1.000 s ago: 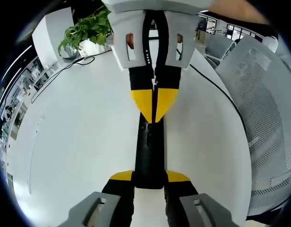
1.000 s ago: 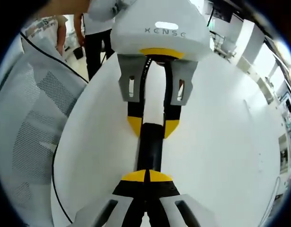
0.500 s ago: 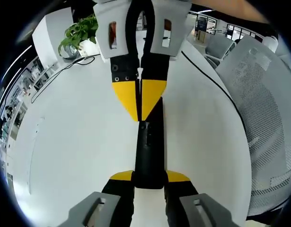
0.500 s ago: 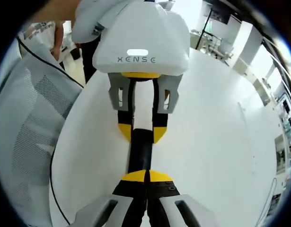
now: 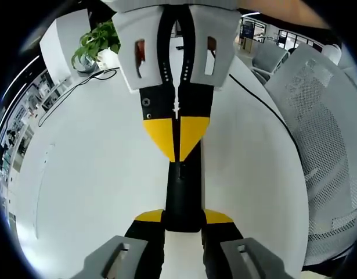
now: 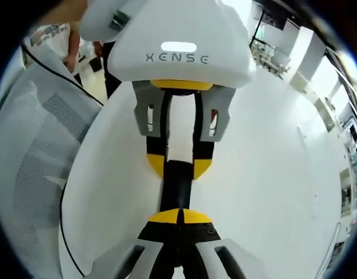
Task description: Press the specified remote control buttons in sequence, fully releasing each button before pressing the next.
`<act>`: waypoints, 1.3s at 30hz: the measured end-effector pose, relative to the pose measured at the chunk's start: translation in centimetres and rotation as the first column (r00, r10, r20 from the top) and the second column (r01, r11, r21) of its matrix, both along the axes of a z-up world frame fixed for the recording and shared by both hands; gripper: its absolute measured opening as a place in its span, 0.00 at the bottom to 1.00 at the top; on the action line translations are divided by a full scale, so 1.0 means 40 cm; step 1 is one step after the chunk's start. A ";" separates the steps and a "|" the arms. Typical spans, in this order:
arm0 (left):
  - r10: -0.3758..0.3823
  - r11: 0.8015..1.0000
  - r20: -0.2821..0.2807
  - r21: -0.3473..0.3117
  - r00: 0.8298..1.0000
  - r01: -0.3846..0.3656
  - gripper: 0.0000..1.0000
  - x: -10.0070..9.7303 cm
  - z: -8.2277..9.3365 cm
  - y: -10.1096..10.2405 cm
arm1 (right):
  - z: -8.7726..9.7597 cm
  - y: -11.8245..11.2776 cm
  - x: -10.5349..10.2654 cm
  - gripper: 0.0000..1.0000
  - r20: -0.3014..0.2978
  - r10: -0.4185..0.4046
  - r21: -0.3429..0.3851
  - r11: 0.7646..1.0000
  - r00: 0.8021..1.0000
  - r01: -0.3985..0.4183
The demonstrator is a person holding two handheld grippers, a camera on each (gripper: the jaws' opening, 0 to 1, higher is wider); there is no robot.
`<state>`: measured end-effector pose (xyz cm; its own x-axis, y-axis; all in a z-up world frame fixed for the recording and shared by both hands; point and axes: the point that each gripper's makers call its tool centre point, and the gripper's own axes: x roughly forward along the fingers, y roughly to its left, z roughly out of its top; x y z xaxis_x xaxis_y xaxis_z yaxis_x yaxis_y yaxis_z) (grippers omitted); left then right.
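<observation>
A slim black remote (image 5: 182, 192) lies lengthwise on the white table (image 5: 97, 174). My left gripper (image 5: 183, 217) is shut on its near end, one yellow-tipped jaw on each side. My right gripper (image 5: 177, 156) comes in from the far end, shut, with its joined yellow tips down on the remote's top face. In the right gripper view my right gripper (image 6: 179, 217) is shut over the remote (image 6: 177, 187), and past it my left gripper (image 6: 179, 167) clamps the far end. The buttons under the tips are hidden.
A potted plant (image 5: 103, 36) and a black cable (image 5: 79, 86) are at the table's far left. A grey mesh chair (image 5: 329, 145) stands past the table's right edge, seen again as the chair (image 6: 33, 157). A person's legs (image 6: 111, 55) stand behind it.
My right gripper has swung back to the middle of the remote and its shut tips sit a little nearer my left gripper. The left gripper and remote have not moved.
</observation>
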<state>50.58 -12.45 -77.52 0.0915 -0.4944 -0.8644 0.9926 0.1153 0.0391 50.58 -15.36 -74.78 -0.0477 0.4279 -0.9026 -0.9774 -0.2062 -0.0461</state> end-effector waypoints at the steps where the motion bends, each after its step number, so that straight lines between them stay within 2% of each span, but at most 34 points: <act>1: 0.000 1.000 0.000 -0.001 1.000 0.000 0.23 0.000 0.000 0.000 | -0.003 -0.001 -0.002 0.00 -0.002 0.001 -0.001 1.000 1.000 -0.001; 33: 0.002 1.000 -0.001 -0.004 1.000 -0.002 0.23 0.002 0.000 0.002 | -0.046 -0.004 -0.002 0.00 -0.010 0.024 -0.047 0.999 1.000 -0.024; 39: 0.001 1.000 -0.003 -0.006 1.000 -0.001 0.23 0.002 0.000 0.003 | -0.048 -0.004 0.001 0.00 -0.030 0.020 -0.063 0.998 0.999 -0.022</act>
